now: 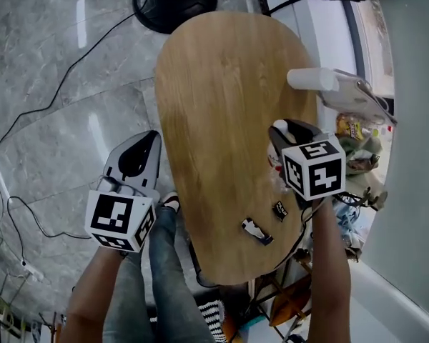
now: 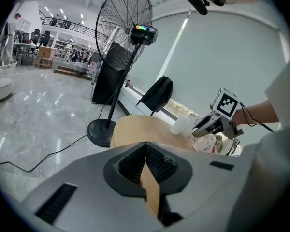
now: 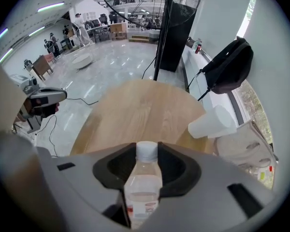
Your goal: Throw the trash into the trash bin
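Right gripper [image 1: 282, 131] clamps a clear plastic bottle [image 3: 143, 185], white-capped, base hidden, over the oval wooden desk's [image 1: 222, 98] right side. Left gripper [image 1: 136, 152], lower left, is closed and empty. The bin [image 1: 350, 95] is cut off at the right edge.

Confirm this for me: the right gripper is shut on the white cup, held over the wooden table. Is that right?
Not quite. The right gripper is shut on a clear plastic bottle with a white cap, not the white cup, held over the wooden table. The right gripper view shows it; the cup lies on its side at the table's edge, apart from the jaws.
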Motion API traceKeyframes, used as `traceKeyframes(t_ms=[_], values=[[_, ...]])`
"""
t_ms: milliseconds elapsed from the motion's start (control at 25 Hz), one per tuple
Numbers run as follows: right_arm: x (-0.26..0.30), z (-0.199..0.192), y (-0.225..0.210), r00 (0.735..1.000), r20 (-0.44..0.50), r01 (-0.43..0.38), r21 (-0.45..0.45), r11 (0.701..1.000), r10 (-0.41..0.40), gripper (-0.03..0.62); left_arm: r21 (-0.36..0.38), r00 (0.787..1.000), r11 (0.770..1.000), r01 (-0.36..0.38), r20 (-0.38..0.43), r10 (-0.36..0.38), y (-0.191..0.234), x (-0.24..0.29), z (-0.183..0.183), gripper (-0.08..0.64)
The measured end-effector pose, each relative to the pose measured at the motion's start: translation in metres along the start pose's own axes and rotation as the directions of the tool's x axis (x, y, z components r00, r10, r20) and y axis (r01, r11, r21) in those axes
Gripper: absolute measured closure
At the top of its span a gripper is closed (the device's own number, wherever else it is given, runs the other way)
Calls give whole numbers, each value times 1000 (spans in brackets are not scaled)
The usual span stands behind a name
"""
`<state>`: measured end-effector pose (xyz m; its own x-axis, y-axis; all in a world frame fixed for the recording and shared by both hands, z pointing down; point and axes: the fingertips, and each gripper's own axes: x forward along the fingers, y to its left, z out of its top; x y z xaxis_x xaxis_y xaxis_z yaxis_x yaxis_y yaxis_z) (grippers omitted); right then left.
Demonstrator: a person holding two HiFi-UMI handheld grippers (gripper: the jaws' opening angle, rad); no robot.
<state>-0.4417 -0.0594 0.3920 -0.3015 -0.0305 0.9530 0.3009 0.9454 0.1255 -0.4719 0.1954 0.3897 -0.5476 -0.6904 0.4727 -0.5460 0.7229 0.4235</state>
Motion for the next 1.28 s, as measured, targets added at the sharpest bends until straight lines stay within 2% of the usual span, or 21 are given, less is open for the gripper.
traceKeyframes(t_ms=[200,400,680,800,1040,1200,1280], values=[[-38,-1,4,997,82,8,78,997,-14,451,38,999,998,53,-11,-52,-25,-6,15,541],[-81,-8,8,983,172,28,169,985,-57,449,127,990,982,137,-38,-133,-61,-9,36,541],[-164,-30,7,934,312,50,372,927,-175,449,197,971,951,238,-85,-225,-126,-22,67,541],[-199,-41,3,898,360,55,479,876,-253,449,235,958,929,285,-98,-269,-154,-26,84,541],[-255,-77,-9,833,381,56,663,747,-400,449,309,927,874,375,-131,-351,-221,-31,111,541],[-292,-105,-11,789,368,51,759,650,-492,449,366,897,819,442,-159,-413,-267,-39,127,541],[-312,-115,-11,758,357,46,806,591,-546,449,394,879,787,475,-173,-444,-287,-43,137,541]])
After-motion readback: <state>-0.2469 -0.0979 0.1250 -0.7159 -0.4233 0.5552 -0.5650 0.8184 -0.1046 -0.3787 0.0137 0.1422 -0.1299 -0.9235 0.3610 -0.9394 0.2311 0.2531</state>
